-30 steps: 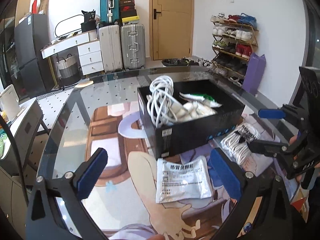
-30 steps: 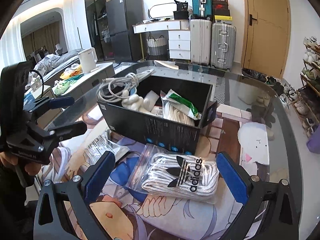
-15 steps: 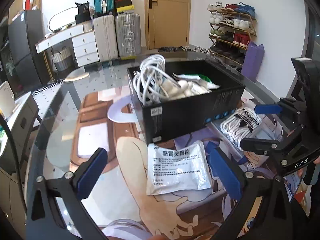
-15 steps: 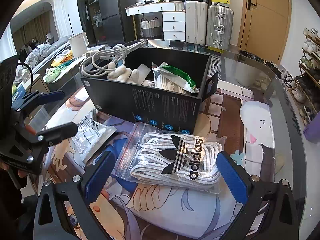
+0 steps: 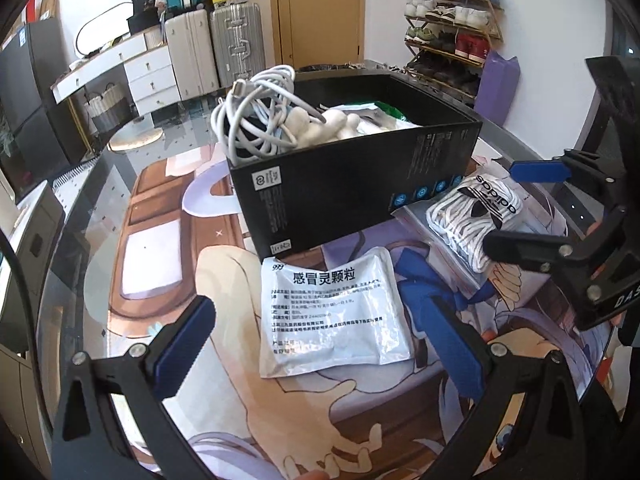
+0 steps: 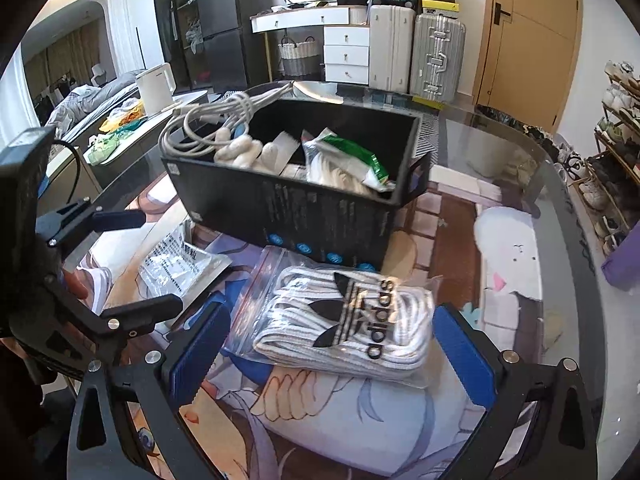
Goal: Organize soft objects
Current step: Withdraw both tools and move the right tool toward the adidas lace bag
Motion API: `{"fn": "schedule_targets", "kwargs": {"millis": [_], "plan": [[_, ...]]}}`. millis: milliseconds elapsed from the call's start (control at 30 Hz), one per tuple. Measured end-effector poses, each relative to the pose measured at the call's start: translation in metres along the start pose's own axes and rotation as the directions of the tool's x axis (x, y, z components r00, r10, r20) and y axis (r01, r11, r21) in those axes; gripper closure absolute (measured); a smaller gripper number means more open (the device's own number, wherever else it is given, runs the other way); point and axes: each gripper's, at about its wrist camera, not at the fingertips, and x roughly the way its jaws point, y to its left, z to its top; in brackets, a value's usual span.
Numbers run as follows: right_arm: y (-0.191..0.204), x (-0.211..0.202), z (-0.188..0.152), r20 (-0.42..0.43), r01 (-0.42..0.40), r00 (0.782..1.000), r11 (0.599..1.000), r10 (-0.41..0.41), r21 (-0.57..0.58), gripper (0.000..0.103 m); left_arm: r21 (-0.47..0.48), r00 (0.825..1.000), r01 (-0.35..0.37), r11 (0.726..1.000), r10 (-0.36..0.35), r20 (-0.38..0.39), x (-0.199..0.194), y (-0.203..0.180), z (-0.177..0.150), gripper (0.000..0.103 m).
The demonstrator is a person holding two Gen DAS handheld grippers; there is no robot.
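Left gripper (image 5: 324,352): blue-padded fingers (image 5: 182,346) standing wide apart, gripping nothing, hovering over a flat white sachet printed with black Chinese text (image 5: 332,308). The sachet is lying on the table, between the fingers in the left wrist view and just in front of the box corner.

Right gripper (image 6: 326,354): blue-padded fingers (image 6: 464,354) spread wide, holding nothing, framing a clear zip bag of white striped socks with a black adidas logo (image 6: 344,320). The bag is resting flat on the table, its far edge close against the box's long side; whether the pads are touching the plastic cannot be told.

Black rectangular cardboard box (image 6: 296,216): sitting upright and open-topped behind both packets. Its contents are sitting loose inside:
- a coiled bundle of white cables (image 5: 256,120), rising over the rim at one end;
- pale, rounded soft pieces (image 6: 244,152) beside the cables;
- a green-and-white plastic packet (image 6: 348,156) leaning near the other end.

Glass-topped table (image 6: 520,152): carrying an illustrated cartoon-print mat (image 5: 224,280) under everything listed.

Each gripper is also showing at the edge of the other's view, the right one (image 5: 532,208) above the sock bag and the left one (image 6: 132,256) above the sachet (image 6: 180,268).
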Motion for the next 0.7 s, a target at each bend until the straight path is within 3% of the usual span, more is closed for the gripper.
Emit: {"fn": "schedule_targets", "kwargs": {"millis": [133, 200, 367, 700], "plan": [[-0.01, -0.007, 0.001, 0.01, 0.015, 1.0, 1.0, -0.015, 0.018, 0.0, -0.031, 1.0, 0.023, 0.999, -0.024, -0.013, 0.004, 0.003, 0.0, 0.0], [-0.015, -0.009, 0.002, 0.014, 0.022, 1.0, 0.999, -0.022, 0.03, 0.0, -0.043, 0.997, 0.032, 0.999, -0.035, -0.066, 0.015, 0.003, -0.003, 0.0], [-0.022, -0.012, 0.001, 0.017, 0.029, 0.999, 0.999, -0.03, 0.042, 0.0, 0.007, 0.997, 0.022, 1.0, -0.021, -0.071, 0.015, -0.006, -0.004, 0.0], [-0.023, -0.007, -0.003, -0.005, 0.025, 1.0, 0.999, -0.025, 0.037, 0.0, -0.01, 0.998, 0.011, 1.0, -0.012, -0.069, 0.015, -0.004, -0.002, 0.0]]}}
